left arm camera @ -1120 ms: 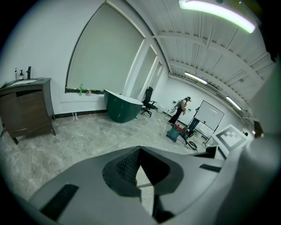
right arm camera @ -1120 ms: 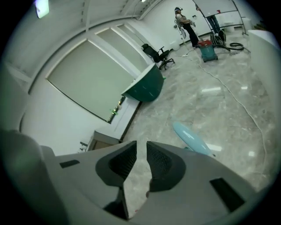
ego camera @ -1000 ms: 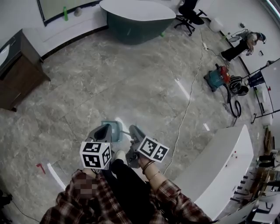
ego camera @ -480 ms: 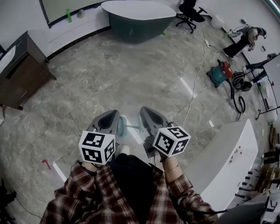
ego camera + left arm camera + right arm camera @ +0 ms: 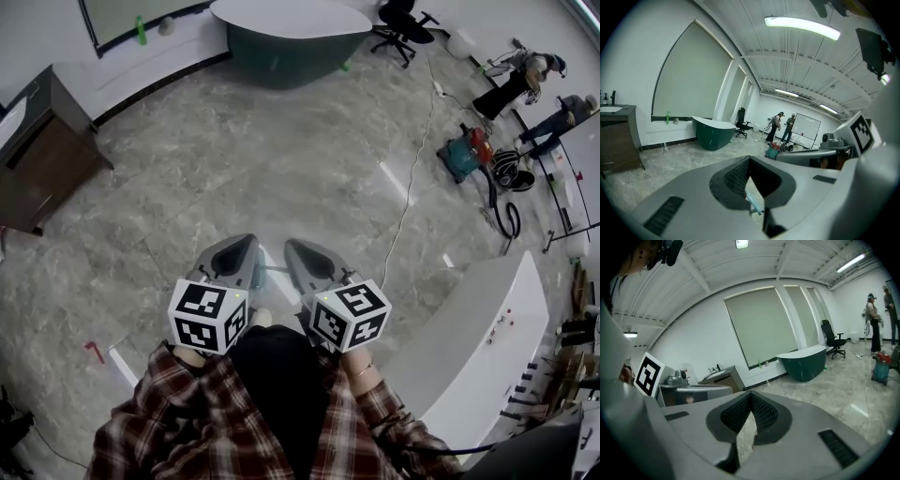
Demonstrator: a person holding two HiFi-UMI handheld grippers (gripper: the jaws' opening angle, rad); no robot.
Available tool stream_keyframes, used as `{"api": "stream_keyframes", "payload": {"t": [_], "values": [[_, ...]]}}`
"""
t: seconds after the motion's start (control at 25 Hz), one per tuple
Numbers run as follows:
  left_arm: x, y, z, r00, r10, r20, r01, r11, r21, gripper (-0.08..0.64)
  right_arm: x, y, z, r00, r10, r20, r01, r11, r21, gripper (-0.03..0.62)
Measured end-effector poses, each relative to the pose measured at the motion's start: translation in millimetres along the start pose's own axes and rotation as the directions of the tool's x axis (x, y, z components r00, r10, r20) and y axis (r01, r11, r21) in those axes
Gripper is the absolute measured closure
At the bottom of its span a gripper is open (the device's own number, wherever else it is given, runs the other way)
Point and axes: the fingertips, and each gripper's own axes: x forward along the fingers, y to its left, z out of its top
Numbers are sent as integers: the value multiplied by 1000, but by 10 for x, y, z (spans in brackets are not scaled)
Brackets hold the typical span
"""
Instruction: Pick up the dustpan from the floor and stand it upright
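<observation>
In the head view my left gripper (image 5: 246, 241) and right gripper (image 5: 293, 247) hover side by side over the marble floor, both pointing away from me. Only a thin teal sliver of the dustpan (image 5: 262, 274) shows on the floor between their bodies. In the left gripper view the left gripper (image 5: 750, 160) is shut with nothing in it, and a bit of the teal dustpan (image 5: 753, 205) shows far below through the gap under the tips. In the right gripper view the right gripper (image 5: 751, 394) is shut and empty, with only floor beyond it.
A teal bathtub (image 5: 286, 42) stands at the back and a dark wooden cabinet (image 5: 42, 155) at the left. A white counter (image 5: 469, 328) is close on the right. A cable (image 5: 408, 211) crosses the floor toward a vacuum (image 5: 466, 159). People (image 5: 525, 80) stand far right.
Both grippers have risen toward the camera. The right one has rolled so its marker cube faces up. The dustpan, plain on the floor a second ago, is now mostly hidden behind them.
</observation>
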Motion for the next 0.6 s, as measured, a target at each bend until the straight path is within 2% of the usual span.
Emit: {"api": "stream_keyframes", "payload": {"t": [0.16,0.36,0.6], "values": [[45,92,114,1000,-2,12,2,1000,7,560,123,24,21,1000,-4,-28,3,1000,-26,581],[34,224,249,1000,1,16,-1,1000,12,558,325,43,125,999,21,-32,-21,1000,8,581],[59,288,333,1000,1,-14,0,999,38,559,414,-19,251,999,15,-33,-14,999,49,581]]}}
